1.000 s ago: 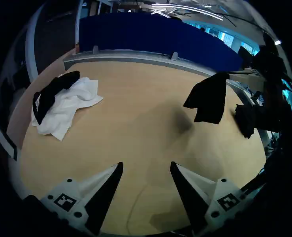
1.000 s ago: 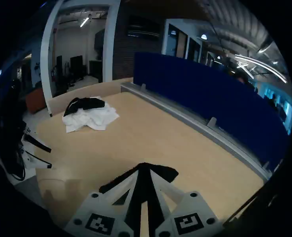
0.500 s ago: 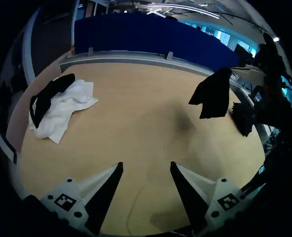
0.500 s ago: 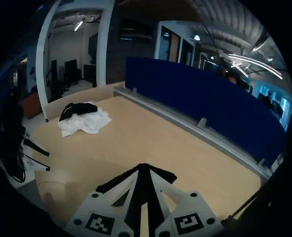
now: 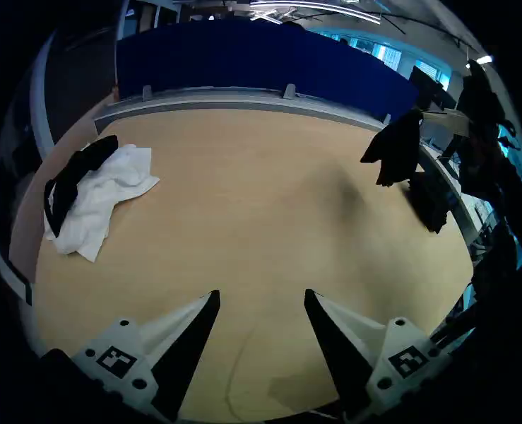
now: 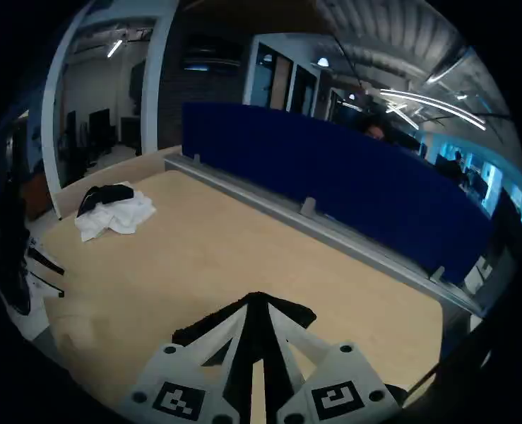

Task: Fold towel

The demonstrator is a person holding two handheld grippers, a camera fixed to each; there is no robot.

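Note:
A black towel (image 5: 396, 148) hangs in the air above the table's far right side, held up by the right gripper. In the right gripper view my right gripper (image 6: 258, 319) is shut on that black towel (image 6: 289, 311), whose cloth bunches around the fingertips. My left gripper (image 5: 259, 304) stands open low over the near edge of the wooden table (image 5: 261, 205), with nothing between its fingers. A heap of white and black towels (image 5: 91, 187) lies at the table's far left, and the same heap (image 6: 114, 210) appears far off in the right gripper view.
A blue partition (image 5: 261, 60) with a grey rail runs along the table's back edge. Dark cloth (image 5: 430, 201) and a dark chair sit off the table's right side. The other gripper (image 6: 38, 272) shows at the left edge.
The right gripper has carried the black towel rightward and farther off. The left gripper's view has drifted slightly, so the towel heap sits more to the left.

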